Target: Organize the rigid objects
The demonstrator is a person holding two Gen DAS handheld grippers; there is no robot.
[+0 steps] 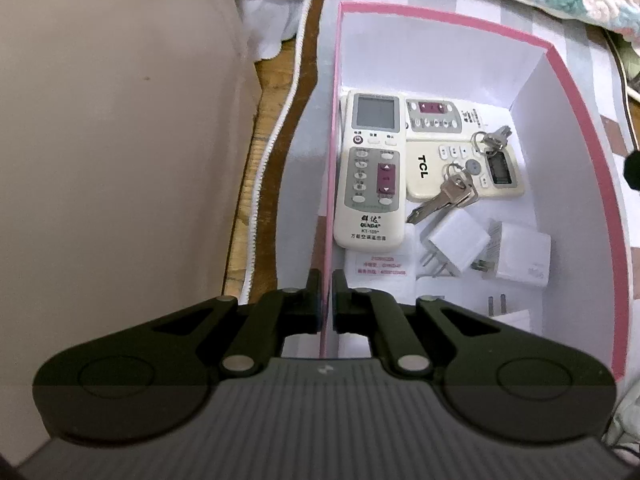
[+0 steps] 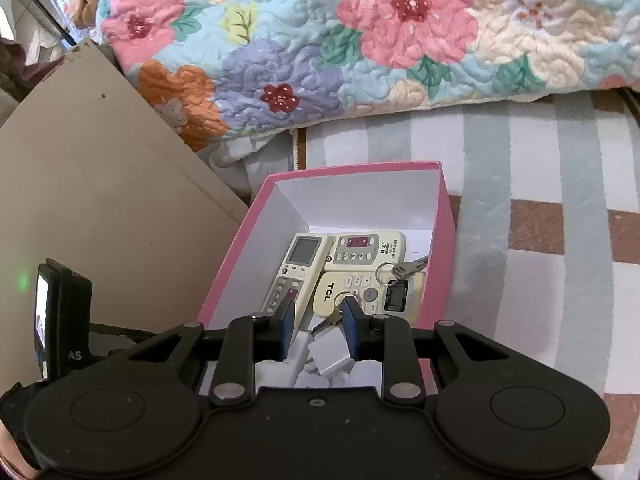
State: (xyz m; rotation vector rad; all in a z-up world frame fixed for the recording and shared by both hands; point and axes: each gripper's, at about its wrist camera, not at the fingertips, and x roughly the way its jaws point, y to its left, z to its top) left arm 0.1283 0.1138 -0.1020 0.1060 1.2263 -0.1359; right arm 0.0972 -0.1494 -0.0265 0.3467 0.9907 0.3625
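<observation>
A pink box with a white inside lies on the bed and holds three pale remotes: a QUNDA one, a TCL one and a third behind them. Two key bunches lie on the TCL remote, with white charger plugs nearer me. My left gripper is shut on the box's left wall, one finger inside and one outside. My right gripper hovers open over the near end of the box, above the keys and plugs, with nothing pressed between its blue pads.
A floral quilt is bunched up behind the box. A checked sheet stretches to the right. A beige panel stands close on the left, with a wooden edge beside it. The left tool's body shows at the lower left.
</observation>
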